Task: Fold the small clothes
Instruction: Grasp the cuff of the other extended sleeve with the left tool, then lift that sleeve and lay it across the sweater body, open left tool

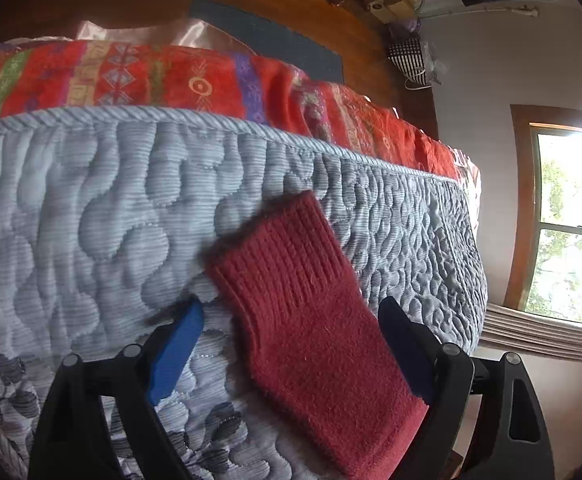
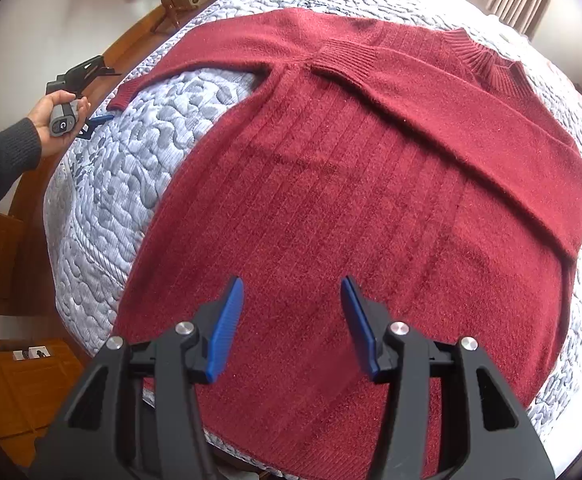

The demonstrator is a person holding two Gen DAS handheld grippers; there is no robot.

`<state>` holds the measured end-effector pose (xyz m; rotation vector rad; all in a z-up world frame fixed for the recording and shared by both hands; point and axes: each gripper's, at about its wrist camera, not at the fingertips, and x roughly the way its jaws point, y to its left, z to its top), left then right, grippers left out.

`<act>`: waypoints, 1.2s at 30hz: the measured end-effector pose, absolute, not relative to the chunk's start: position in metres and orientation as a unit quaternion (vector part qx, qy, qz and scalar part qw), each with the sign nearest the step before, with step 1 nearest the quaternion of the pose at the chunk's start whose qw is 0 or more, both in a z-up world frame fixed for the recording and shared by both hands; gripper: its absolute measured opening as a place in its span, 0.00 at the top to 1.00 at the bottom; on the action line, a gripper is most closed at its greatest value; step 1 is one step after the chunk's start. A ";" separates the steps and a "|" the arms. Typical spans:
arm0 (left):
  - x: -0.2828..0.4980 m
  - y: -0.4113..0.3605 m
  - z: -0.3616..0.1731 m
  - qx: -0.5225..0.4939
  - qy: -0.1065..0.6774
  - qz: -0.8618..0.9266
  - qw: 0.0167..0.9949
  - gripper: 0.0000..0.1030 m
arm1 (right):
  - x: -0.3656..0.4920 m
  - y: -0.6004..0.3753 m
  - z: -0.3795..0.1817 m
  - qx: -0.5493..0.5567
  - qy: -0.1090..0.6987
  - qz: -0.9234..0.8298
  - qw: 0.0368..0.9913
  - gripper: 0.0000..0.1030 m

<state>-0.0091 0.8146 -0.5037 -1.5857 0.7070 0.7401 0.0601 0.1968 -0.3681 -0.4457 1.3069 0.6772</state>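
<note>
Sweater [image 2: 331, 200] flat on quilted mattress [image 2: 131, 152]

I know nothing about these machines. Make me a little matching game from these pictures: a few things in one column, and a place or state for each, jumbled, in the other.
Things:
1. Sweater
2. Left tongs
3. Right tongs
4. Patterned blanket

Places or states:
A. Open, over the sweater's lower body
B. Orange-red, beyond the mattress's corded edge
C. Dark red, spread on the quilted mattress
D. Open, either side of the outstretched sleeve's cuff

Pairs: 1-C, 2-D, 3-A, 4-B
</note>
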 end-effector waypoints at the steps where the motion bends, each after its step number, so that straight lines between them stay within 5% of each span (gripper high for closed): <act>1: -0.008 0.816 -0.503 -0.676 0.302 0.319 0.592 0.16 | 0.060 0.196 -0.369 -0.201 0.591 0.305 0.719 0.51; 4: -0.006 0.819 -0.499 -0.649 0.324 0.333 0.602 0.51 | 0.059 0.194 -0.371 -0.199 0.593 0.304 0.719 0.51; 10: -0.003 0.822 -0.501 -0.629 0.360 0.336 0.602 0.86 | 0.059 0.191 -0.369 -0.198 0.590 0.305 0.721 0.51; 19: 0.009 0.816 -0.437 -0.579 0.348 0.311 0.668 0.91 | 0.060 0.182 -0.355 -0.187 0.583 0.300 0.731 0.51; 36: 0.118 0.686 -0.158 -0.399 0.254 0.141 0.870 0.91 | 0.065 0.131 -0.310 -0.116 0.563 0.273 0.771 0.51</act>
